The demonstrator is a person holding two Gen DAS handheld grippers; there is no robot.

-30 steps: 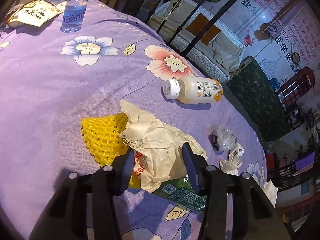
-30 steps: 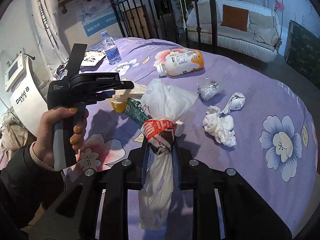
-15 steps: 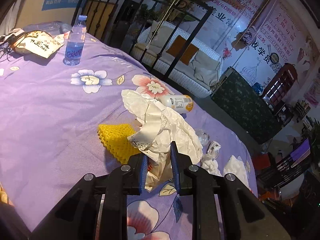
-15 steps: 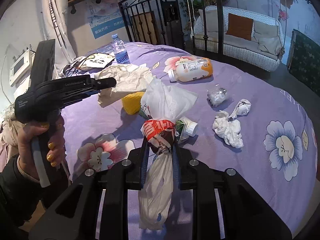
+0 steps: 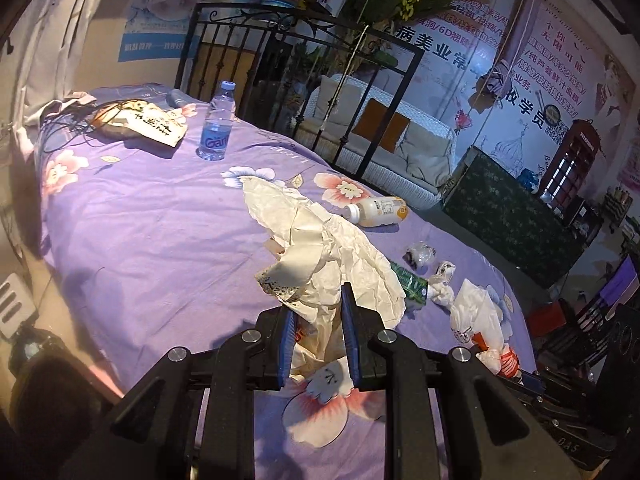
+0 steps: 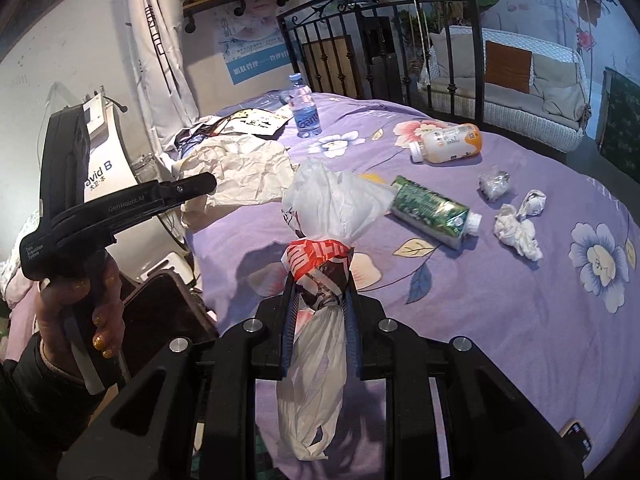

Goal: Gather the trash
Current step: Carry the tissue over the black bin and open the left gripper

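Note:
My left gripper (image 5: pixel 317 322) is shut on a crumpled cream paper wrapper (image 5: pixel 320 252) and holds it above the purple floral table; it also shows in the right wrist view (image 6: pixel 244 168), lifted off to the left. My right gripper (image 6: pixel 320 298) is shut on a white plastic bag with red print (image 6: pixel 328 216). On the table lie a green carton (image 6: pixel 430 210), an orange-label drink bottle (image 6: pixel 448 142), a foil wad (image 6: pixel 494 182) and crumpled tissues (image 6: pixel 518 224).
A dark bin (image 6: pixel 160 312) stands beside the table's left edge, below the left gripper. A water bottle (image 6: pixel 306 110) and a printed paper bag (image 6: pixel 260 122) stand at the far end. A black iron railing (image 6: pixel 400 40) and a white sofa (image 6: pixel 520 80) lie behind.
My left gripper closed on the paper wrapper, lifted it off the yellow foam net and carried it left toward the table's edge. The right gripper kept holding the plastic bag.

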